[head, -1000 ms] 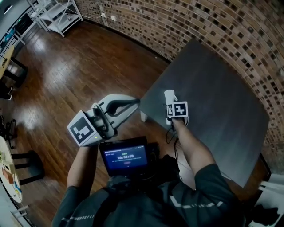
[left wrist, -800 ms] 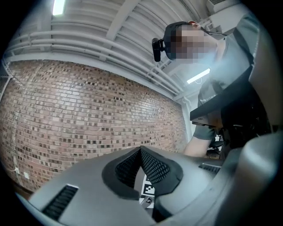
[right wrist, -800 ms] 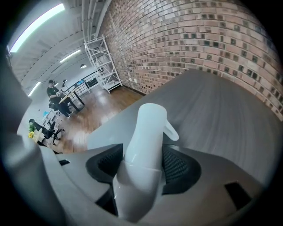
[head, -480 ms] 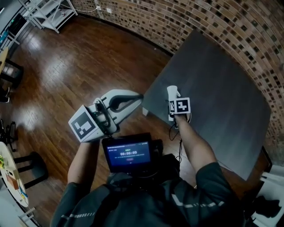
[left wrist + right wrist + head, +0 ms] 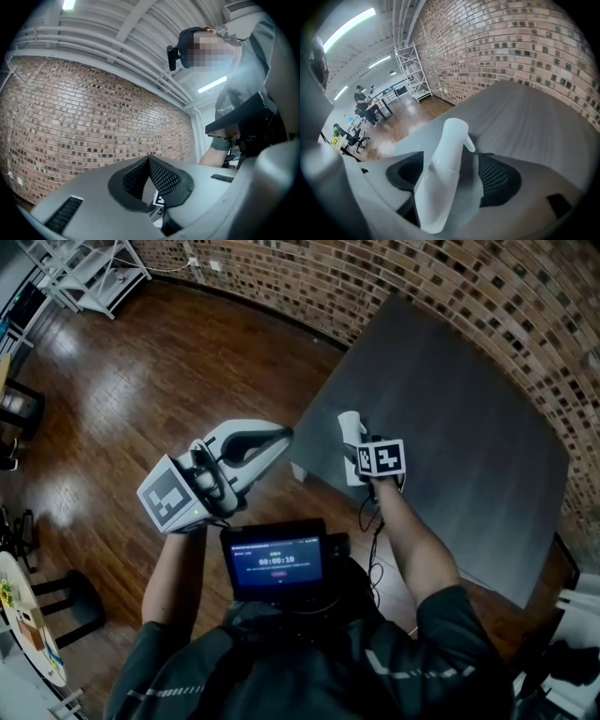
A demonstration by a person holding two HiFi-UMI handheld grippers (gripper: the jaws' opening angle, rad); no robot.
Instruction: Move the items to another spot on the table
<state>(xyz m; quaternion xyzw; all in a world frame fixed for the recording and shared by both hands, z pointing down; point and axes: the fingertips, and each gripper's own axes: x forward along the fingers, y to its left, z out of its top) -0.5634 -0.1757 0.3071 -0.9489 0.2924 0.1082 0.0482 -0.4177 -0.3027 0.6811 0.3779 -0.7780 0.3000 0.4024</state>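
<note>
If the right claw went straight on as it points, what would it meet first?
The white spray bottle between the jaws of the right claw, which have just been opening; beyond, probably the grey table.

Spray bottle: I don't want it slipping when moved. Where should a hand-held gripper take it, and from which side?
Probably across the broad body of the spray bottle, just below its tapering nozzle head, coming from the near edge of the table. The right hand-held gripper, whose jaws have just been opening, straddles it that way; the curved head offers poorer purchase.
</note>
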